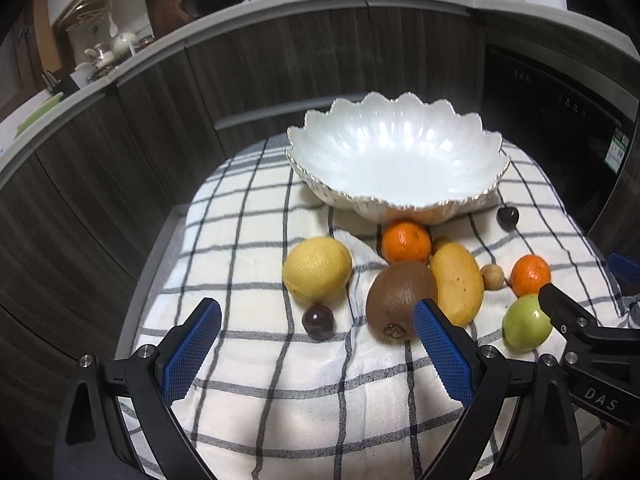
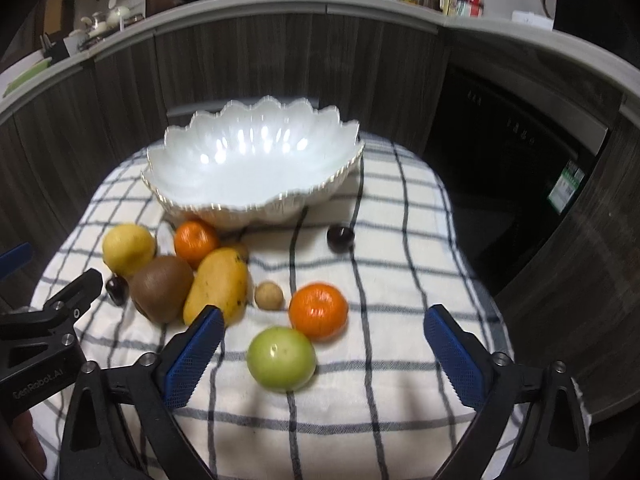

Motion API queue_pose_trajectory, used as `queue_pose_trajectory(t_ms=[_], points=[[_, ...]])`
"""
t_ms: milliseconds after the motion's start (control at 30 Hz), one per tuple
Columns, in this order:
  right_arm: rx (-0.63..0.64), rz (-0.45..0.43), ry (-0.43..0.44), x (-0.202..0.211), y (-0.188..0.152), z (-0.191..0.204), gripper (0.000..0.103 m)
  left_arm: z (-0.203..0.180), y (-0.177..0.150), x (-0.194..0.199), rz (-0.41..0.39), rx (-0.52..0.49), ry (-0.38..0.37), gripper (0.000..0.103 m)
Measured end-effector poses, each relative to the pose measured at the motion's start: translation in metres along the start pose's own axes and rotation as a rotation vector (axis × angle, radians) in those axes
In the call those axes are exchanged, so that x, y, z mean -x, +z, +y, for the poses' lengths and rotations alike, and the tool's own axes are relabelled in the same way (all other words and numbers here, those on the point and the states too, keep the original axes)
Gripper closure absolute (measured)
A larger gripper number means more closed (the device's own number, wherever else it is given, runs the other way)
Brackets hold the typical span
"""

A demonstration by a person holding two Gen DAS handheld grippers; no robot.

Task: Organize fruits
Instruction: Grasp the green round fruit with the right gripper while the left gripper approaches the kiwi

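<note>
Right wrist: glossy scalloped bowl (image 2: 256, 168), fuzzy oval kiwi (image 2: 162, 294).

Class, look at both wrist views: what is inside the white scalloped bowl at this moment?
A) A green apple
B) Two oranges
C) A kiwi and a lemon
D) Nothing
D: the white scalloped bowl shows only its bare glossy inside, while every fruit lies on the checked cloth in front of it.

Both grippers, left gripper (image 1: 317, 320) and right gripper (image 2: 323, 324), had black plastic arms with silver screws. Fingers (image 1: 192, 354) carried blue, cross-hatched pads. White lettering marked the housings.
</note>
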State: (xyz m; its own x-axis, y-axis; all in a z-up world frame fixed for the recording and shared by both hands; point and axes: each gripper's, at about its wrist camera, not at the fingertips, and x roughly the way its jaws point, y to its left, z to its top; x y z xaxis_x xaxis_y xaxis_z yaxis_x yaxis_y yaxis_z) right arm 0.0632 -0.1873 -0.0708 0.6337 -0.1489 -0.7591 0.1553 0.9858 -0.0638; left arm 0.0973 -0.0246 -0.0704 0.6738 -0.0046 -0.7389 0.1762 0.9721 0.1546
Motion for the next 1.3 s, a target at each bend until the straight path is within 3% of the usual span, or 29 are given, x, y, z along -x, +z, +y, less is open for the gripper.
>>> queue_pose_trajectory(t_ms=[200,767,1033,1300], points=[[-0.002,0.086,0.028,-0.024,-0.009,0.003,0.019,0.000,-0.005,-0.013,0.032,0.004,-0.008,0.005],[0.039,0.186,0.095,-0.056,-0.024,0.022,0.053,0.005,-0.011,-0.030,0.071,0.016,-0.031,0.005],[0.030,0.179,0.095,-0.052,-0.025,0.018,0.053,-0.001,-0.010,-0.028,0.062,-0.006,-0.046,0.005],[-0.018,0.109,0.056,-0.033,-0.016,-0.001,0.053,-0.019,-0.002,-0.031,0.058,-0.068,-0.114,0.015]])
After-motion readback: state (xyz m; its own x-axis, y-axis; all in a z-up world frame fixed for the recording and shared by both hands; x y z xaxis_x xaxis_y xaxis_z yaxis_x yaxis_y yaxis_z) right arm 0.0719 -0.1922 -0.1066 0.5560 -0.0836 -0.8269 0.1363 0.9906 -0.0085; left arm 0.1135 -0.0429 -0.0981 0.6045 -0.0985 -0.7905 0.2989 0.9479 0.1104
